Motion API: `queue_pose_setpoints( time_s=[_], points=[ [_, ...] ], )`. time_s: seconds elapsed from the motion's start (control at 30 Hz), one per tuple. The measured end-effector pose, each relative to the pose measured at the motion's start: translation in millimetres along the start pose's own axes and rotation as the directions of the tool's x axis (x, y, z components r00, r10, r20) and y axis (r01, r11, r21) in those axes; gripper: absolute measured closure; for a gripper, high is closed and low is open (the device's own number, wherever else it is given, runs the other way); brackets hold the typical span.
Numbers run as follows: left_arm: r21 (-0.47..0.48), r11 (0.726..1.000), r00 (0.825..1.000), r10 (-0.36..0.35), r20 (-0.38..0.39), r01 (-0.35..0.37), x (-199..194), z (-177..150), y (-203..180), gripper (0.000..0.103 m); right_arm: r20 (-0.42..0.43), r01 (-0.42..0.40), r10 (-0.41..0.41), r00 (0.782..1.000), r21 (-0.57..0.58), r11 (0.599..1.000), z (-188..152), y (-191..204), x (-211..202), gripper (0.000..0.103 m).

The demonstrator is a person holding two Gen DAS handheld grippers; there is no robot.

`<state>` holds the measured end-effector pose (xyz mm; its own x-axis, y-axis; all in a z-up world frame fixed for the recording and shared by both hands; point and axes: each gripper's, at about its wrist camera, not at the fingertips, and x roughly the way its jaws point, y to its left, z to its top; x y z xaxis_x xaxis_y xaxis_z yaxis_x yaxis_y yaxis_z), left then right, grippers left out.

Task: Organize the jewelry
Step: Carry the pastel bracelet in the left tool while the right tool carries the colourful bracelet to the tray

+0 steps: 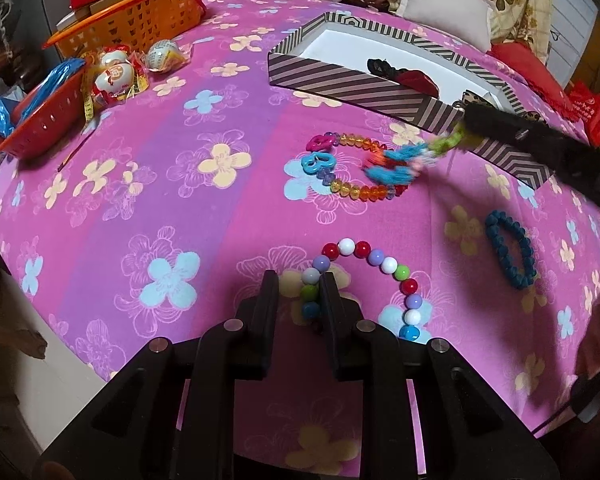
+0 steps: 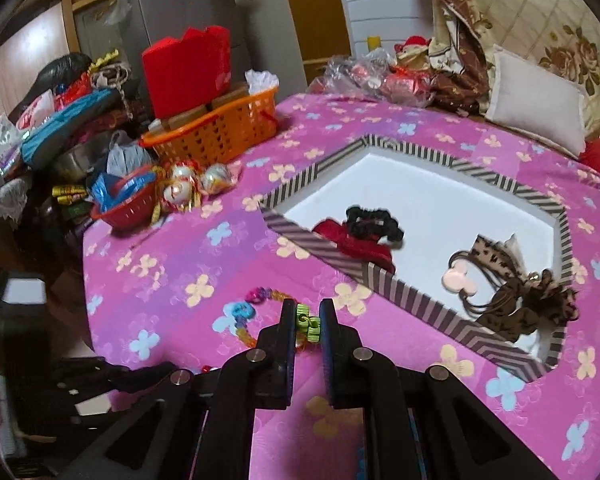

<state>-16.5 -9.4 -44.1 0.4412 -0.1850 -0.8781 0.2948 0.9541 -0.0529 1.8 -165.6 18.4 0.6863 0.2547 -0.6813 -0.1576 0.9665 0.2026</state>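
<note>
Green-looped braided bracelet (image 2: 308, 324) clenched in right gripper (image 2: 308, 322), lower centre of frame, dangling near striped cardboard box (image 2: 320, 246); left gripper (image 1: 300, 300) pinches round-bead bracelet (image 1: 380, 258); trailing braid may snag box rim.

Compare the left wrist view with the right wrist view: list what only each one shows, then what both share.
Only the left wrist view: the dark blue bead bracelet and the round red, white and purple bead bracelet that the left gripper is shut on. Only the right wrist view: the leopard-print hair tie fully, and a pink flower clip. Both: the striped cardboard box, the orange plastic basket, and the right gripper shut on a green link chain.
</note>
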Motion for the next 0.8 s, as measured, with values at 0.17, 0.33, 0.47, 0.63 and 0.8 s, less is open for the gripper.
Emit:
queue_pose_setpoints(
  time_s=[0.17, 0.33, 0.47, 0.63, 0.8],
  points=[
    [-0.007, 0.999, 0.999, -0.045, -0.017, 0.045, -0.1, 1.8, -0.3, 0.095, 0.036, -0.012, 0.012, 0.999, 0.006, 1.0, 8.6, -0.7, -20.5, 0.092],
    [-0.002, 0.998, 0.998, -0.07, -0.007, 0.07, -7.0, 6.4, -2.9, 0.095, 0.051, 0.003, -0.004, 0.999, 0.012, 1.0, 9.8, -5.6, -34.3, 0.092],
    [0.018, 0.997, 0.996, -0.081, 0.028, 0.081, -22.3, 14.1, -7.3, 0.095, 0.057, 0.012, -0.013, 0.998, 0.031, 0.999, 8.8, -14.0, -41.7, 0.092],
    [0.036, 0.995, 0.995, -0.089, 0.052, 0.088, -35.3, 24.4, -11.3, 0.095, 0.07, 0.019, -0.023, 0.997, 0.047, 0.999, 10.8, -21.3, -50.8, 0.092],
    [0.055, 0.994, 0.993, -0.101, 0.065, 0.097, -47.8, 35.5, -15.6, 0.095, 0.083, 0.032, -0.035, 0.996, 0.043, 0.999, 15.1, -24.7, -59.8, 0.092]
  ],
)
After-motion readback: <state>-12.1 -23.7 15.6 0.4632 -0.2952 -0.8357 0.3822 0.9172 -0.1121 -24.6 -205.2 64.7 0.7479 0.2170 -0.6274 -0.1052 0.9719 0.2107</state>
